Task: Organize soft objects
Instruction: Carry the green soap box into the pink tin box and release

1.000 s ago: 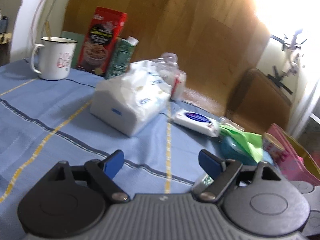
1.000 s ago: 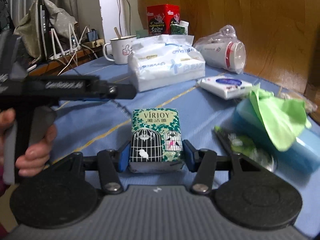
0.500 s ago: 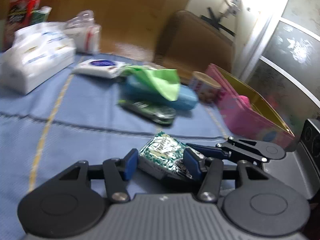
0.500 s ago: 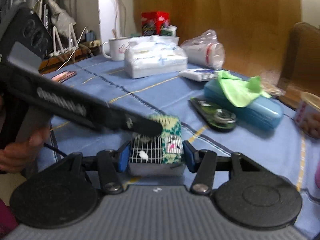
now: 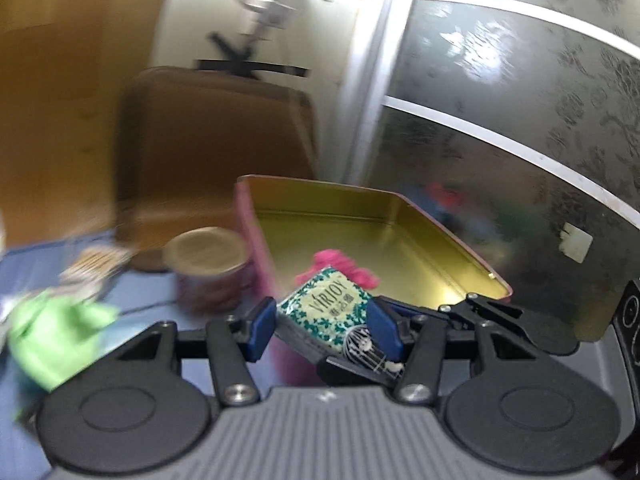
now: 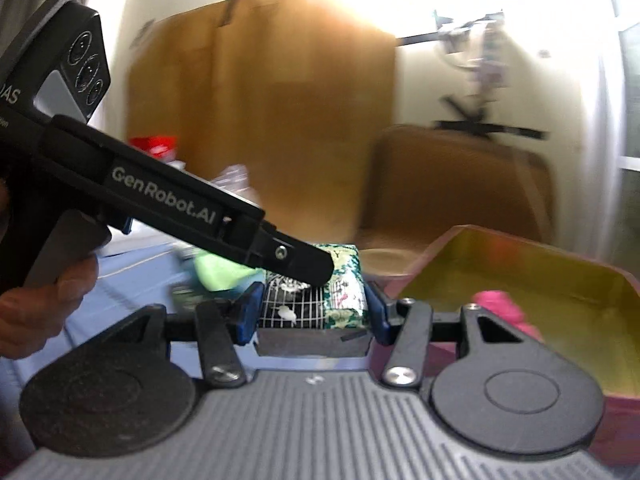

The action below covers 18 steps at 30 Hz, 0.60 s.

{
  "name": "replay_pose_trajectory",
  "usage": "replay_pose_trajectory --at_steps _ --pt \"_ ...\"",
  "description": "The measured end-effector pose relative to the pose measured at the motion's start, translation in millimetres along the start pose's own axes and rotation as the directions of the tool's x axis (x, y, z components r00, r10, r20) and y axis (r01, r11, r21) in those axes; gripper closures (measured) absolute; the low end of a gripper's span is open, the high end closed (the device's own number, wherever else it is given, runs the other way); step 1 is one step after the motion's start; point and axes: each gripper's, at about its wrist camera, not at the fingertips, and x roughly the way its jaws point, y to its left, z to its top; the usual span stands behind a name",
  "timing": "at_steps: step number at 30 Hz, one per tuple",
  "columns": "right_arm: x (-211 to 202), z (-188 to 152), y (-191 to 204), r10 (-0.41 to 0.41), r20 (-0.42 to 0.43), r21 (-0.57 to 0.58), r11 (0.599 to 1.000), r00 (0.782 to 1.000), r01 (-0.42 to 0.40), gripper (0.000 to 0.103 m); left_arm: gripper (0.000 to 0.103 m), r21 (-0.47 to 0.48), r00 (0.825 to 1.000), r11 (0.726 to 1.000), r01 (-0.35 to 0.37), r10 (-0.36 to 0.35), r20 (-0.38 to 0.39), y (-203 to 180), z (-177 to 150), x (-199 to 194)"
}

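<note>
My right gripper (image 6: 310, 312) is shut on a green Virjoy tissue pack (image 6: 340, 296) and holds it in the air beside the pink tin box (image 6: 508, 280) with a gold inside. The pack also shows in the left wrist view (image 5: 324, 310), between my left gripper's fingers (image 5: 322, 332), which flank it; whether they touch it is unclear. The right gripper's fingers (image 5: 472, 312) show behind the pack. A pink soft item (image 5: 344, 268) lies inside the tin (image 5: 360, 216), and it shows in the right wrist view (image 6: 500, 306).
A round lidded can (image 5: 208, 264) stands left of the tin. A green cloth (image 5: 56, 332) lies on a blue case on the blue tablecloth. A brown chair back (image 5: 216, 140) stands behind the table. The left gripper's body (image 6: 160, 196) crosses the right wrist view.
Both grippers have swung right with the tissue pack, from over the tablecloth to the edge of the pink tin. The left gripper has closed in around the pack.
</note>
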Motion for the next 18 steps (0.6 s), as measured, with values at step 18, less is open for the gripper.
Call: replay_pose_trajectory --at_steps 18 --pt "0 -25 -108 -0.317 -0.051 0.089 0.943 0.947 0.32 0.046 0.049 0.101 0.998 0.995 -0.008 0.014 -0.066 -63 21 107"
